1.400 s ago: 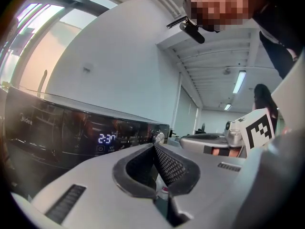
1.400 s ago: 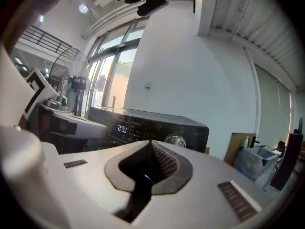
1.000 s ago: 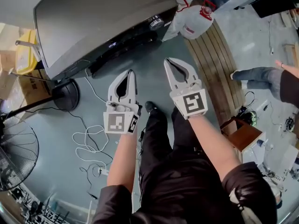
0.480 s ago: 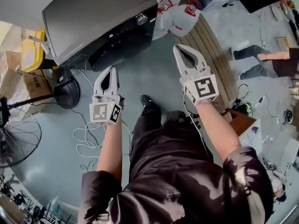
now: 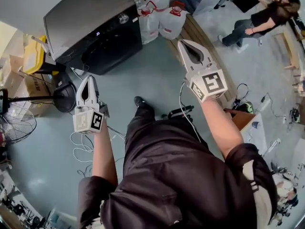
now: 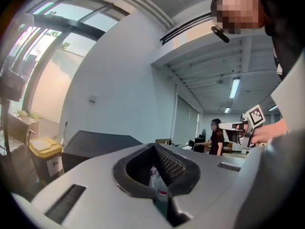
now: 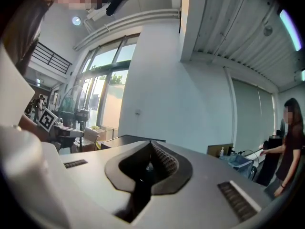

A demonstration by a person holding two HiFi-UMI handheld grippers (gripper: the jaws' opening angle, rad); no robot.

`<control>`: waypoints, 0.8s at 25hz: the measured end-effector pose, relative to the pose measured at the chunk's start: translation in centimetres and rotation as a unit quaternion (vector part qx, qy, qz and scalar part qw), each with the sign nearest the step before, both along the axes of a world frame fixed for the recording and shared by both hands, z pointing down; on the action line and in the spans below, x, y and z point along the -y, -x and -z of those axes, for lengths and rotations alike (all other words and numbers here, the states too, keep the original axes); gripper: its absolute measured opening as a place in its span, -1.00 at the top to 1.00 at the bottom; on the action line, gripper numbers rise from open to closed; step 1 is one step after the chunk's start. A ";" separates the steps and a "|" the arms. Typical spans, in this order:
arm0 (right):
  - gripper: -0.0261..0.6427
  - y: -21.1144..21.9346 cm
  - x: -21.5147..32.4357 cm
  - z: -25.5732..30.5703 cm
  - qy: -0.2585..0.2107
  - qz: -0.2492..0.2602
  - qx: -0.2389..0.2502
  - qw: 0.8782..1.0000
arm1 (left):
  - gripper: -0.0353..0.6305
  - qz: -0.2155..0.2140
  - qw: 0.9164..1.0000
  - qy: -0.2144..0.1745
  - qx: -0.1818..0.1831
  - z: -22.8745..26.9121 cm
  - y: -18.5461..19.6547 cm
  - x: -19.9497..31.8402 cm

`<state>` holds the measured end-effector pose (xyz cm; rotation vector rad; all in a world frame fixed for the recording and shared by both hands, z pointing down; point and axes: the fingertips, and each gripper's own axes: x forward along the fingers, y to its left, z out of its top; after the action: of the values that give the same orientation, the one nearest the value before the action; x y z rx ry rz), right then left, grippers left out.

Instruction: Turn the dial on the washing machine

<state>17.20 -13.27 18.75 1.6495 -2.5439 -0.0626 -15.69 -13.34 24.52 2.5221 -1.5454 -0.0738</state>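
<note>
The washing machine (image 5: 90,18) stands at the upper left of the head view, with a grey top and a black front. Its round silver dial (image 5: 123,18) sits at the front's upper right corner. My left gripper (image 5: 89,78) hangs shut and empty over the floor, below the machine's left part and well apart from it. My right gripper (image 5: 181,42), also shut and empty, is raised to the right of the machine and points away from the dial. The left gripper view has the left gripper (image 6: 155,146) with the machine (image 6: 95,144) beyond. The right gripper (image 7: 151,143) faces a white wall.
Several water jugs with red caps (image 5: 157,8) stand right of the machine. A wooden platform (image 5: 205,37) runs along the right. A fan stand (image 5: 64,97), a fan (image 5: 14,128), a yellow bin (image 5: 31,56) and loose cables (image 5: 83,144) lie at left. Another person (image 5: 257,18) stands far right.
The machine has drawn away toward the top of the head view. My left gripper dropped down and left, my right gripper rose to the right, so they stand farther apart. Both stayed shut.
</note>
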 end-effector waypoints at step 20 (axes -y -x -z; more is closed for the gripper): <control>0.86 6.3 -24.0 -1.9 0.031 0.068 0.056 0.996 | 0.85 -0.026 1.000 0.017 -0.003 3.2 -3.9 -23.1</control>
<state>10.88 10.75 20.69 1.4968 -2.7082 0.1008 -11.83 9.73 21.34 2.5327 -1.4650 -0.0475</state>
